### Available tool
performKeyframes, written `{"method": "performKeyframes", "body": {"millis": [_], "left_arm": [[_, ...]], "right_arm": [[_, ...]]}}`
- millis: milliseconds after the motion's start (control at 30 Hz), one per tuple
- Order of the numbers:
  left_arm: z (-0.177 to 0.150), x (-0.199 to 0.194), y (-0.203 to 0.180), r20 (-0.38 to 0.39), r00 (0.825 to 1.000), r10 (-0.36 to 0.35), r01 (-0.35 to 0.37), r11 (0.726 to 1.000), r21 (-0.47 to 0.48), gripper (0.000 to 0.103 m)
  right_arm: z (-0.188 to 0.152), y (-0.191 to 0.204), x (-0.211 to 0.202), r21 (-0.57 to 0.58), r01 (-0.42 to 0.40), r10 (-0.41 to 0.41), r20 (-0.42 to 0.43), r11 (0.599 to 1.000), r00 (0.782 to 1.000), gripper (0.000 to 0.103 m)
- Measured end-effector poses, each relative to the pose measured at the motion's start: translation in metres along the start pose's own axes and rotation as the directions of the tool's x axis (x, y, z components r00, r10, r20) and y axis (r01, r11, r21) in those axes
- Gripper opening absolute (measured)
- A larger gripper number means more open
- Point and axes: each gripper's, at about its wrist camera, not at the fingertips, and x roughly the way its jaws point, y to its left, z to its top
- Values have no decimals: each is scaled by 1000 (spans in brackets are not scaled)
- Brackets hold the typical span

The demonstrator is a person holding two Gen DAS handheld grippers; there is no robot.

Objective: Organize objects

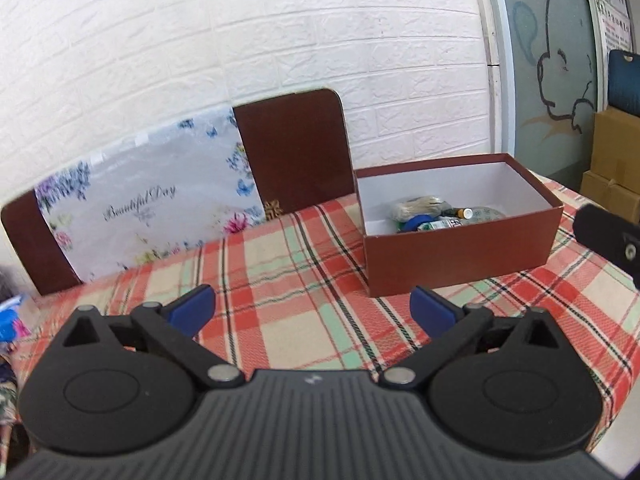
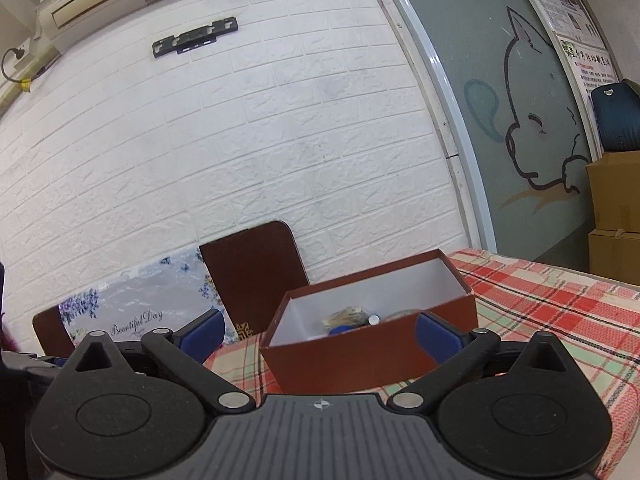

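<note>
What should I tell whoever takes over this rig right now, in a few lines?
Left gripper: open, empty, over the plaid tablecloth.
Right gripper: open, empty, facing the box.
Red-brown box: on the table, lid off, small items piled at one end.
Floral lid: leaning on the brick wall behind the table.
Done: several items are in the box.
Left: likely the lid; something blue at the table's left edge is too blurred to identify.

Left tool [image 1: 313, 312]: jaws spread wide, nothing between them, above the table [image 1: 280, 280].
Box [image 1: 460, 256]: red-brown, open, on the plaid cloth, small items heaped inside.
Lid [image 1: 160, 200]: leaning against the brick wall [image 1: 240, 40].
</note>
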Motion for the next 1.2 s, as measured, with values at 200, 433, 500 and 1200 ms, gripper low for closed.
{"method": "performKeyframes", "body": {"millis": [200,433,500,1200], "left_arm": [[8,4,2,-19,1000,-18,17,999,-41,103],[9,10,-6,-25,999,-26,25,998,-52,103],[10,12,-7,-26,999,-32,31,998,-54,103],[8,61,-23,-135,989,-51,47,998,-33,103]], "right_arm": [[0,0,17,-14,-7,6,-5,1000,1000,102],[-12,-5,28,-11,-11,10,-36,1000,999,102],[-12,-3,30,-22,-10,10,-30,1000,1000,102],[-26,-17,67,-15,49,-51,-95,999,994,101]]}}
